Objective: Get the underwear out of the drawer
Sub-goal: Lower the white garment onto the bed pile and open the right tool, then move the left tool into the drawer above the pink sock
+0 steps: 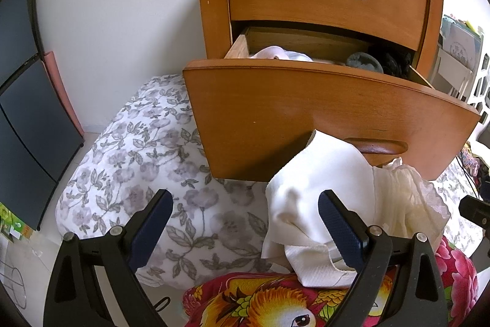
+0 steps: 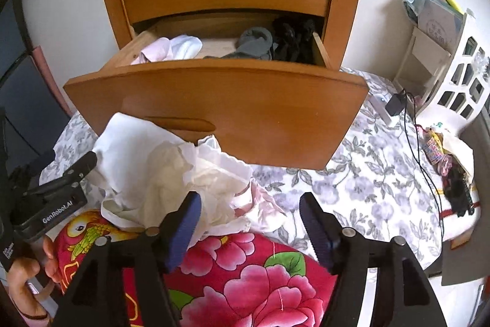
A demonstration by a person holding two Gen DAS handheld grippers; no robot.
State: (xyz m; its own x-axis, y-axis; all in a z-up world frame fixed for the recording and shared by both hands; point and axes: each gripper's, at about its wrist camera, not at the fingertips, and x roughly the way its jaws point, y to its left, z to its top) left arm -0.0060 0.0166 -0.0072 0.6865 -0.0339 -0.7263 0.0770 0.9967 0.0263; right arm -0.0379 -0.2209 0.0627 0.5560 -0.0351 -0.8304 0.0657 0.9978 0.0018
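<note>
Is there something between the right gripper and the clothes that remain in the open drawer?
Yes. The drawer's front panel stands between the right gripper and the clothes inside, so it must go over the top edge.

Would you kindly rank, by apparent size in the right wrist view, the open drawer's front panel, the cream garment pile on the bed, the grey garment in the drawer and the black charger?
1. Open drawer's front panel.
2. Cream garment pile, though it lies nearer the camera, which flatters it.
3. Grey garment.
4. Black charger.
</note>
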